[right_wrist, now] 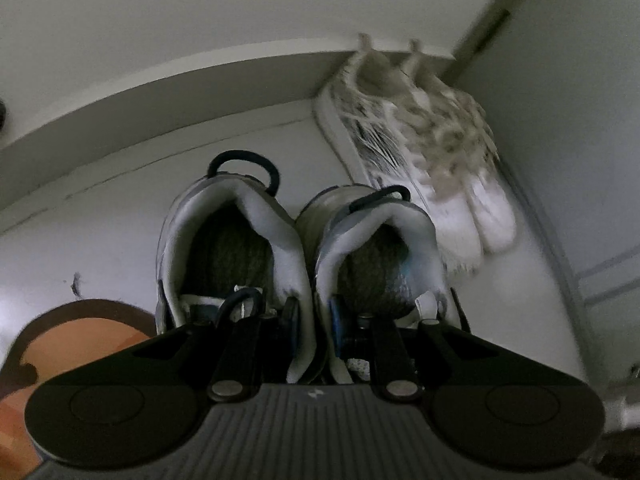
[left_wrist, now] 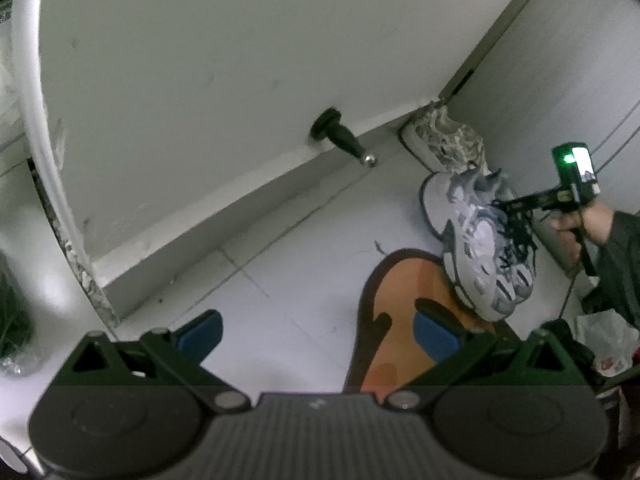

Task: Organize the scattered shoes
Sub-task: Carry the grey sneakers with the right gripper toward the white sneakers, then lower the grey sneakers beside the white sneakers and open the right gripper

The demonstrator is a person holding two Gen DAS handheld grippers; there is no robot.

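While right gripper (right_wrist: 314, 320) clamps sneakers (right_wrist: 296, 248) — airborne

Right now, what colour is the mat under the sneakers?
Orange with a dark brown border; the left wrist view shows it best, under the toes of the sneakers.

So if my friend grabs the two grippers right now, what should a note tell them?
Left gripper: open, empty, hovering over the orange mat.
Right gripper: shut on the inner collars of the blue-and-white sneakers, pinching both together, held above the floor.
Things: a pair of white patterned sneakers is already in the corner, heels to the baseboard.
Done: the white pair looks placed.
Left: probably set the blue-and-white pair down beside them along the wall, then let go.
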